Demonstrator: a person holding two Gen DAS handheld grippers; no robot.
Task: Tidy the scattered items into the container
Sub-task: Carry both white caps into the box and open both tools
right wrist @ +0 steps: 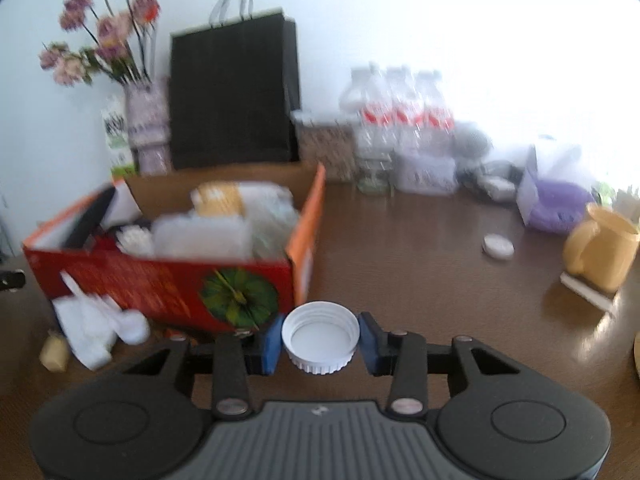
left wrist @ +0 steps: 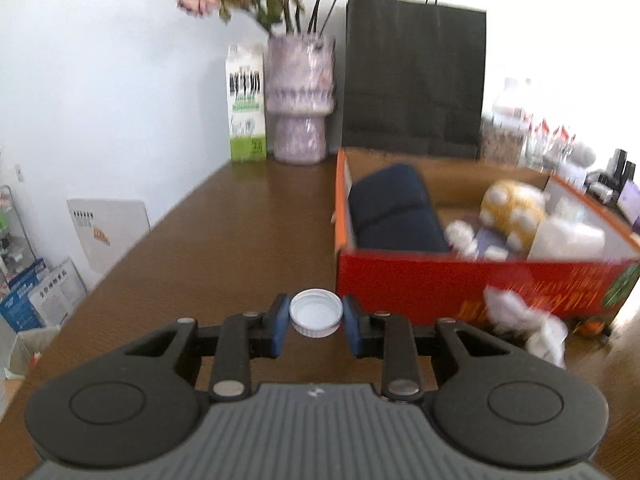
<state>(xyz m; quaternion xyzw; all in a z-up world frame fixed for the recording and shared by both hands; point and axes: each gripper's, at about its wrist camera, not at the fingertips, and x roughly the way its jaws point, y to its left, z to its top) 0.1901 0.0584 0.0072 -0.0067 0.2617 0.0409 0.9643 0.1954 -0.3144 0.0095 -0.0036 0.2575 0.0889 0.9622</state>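
Each claw pinches a white screw cap across its ribbed rim, the left gripper [left wrist: 316,322] a small cap [left wrist: 316,312], the right gripper [right wrist: 320,340] a wider cap [right wrist: 320,336], both near the red box [left wrist: 460,284]; light, stiff, probably slippery plastic.

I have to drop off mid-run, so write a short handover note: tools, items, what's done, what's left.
Left tool: shut on a small white cap.
Right tool: shut on a larger white cap.
Red box: already holds a dark pouch, a yellow spotted toy and white packets.
Left: drop both caps in; then the crumpled white wrappers in front of the box, and the white lid on the table.
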